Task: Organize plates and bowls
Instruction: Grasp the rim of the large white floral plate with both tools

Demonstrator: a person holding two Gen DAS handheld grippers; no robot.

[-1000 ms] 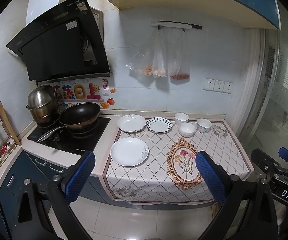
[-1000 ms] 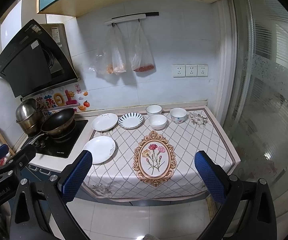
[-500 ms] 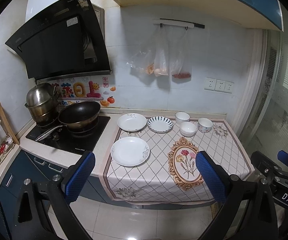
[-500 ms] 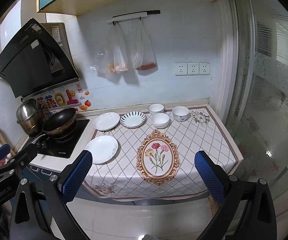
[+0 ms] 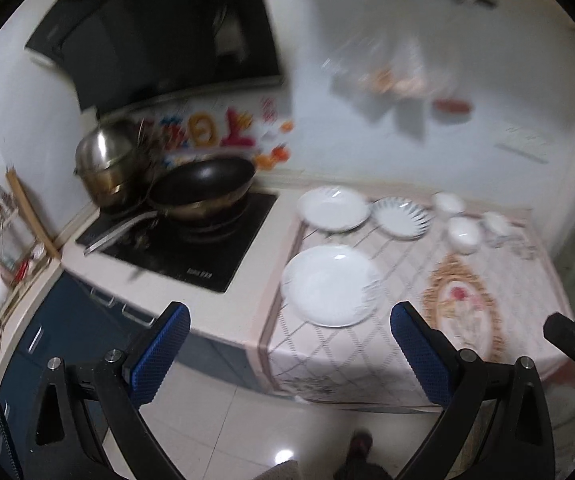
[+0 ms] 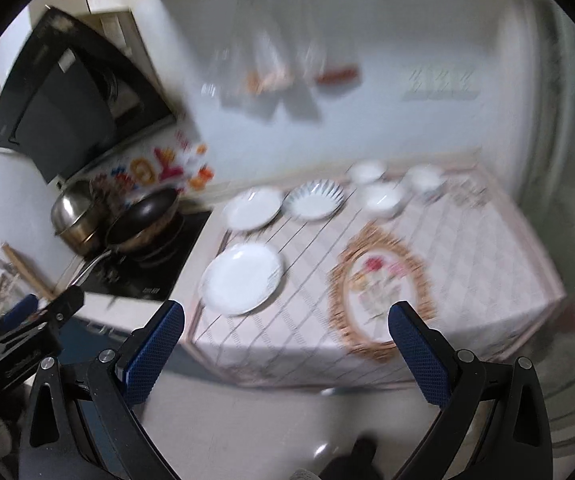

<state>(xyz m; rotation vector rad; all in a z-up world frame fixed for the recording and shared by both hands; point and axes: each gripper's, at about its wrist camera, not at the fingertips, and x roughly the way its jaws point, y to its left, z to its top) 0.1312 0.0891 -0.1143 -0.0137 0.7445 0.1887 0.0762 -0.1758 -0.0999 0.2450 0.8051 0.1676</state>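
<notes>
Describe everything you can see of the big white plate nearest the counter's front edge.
The big white plate is round and glossy, seemingly ceramic, with a faint pattern on its rim. It is empty and lies flat on the patterned tablecloth near the stove, apart from the other dishes. Neither gripper touches it. Blur hides finer detail.

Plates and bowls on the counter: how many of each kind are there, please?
Plain white plates: 2 (near one, far one)
Striped plate: 1
Bowls: 3 ()
Total: 6
</notes>
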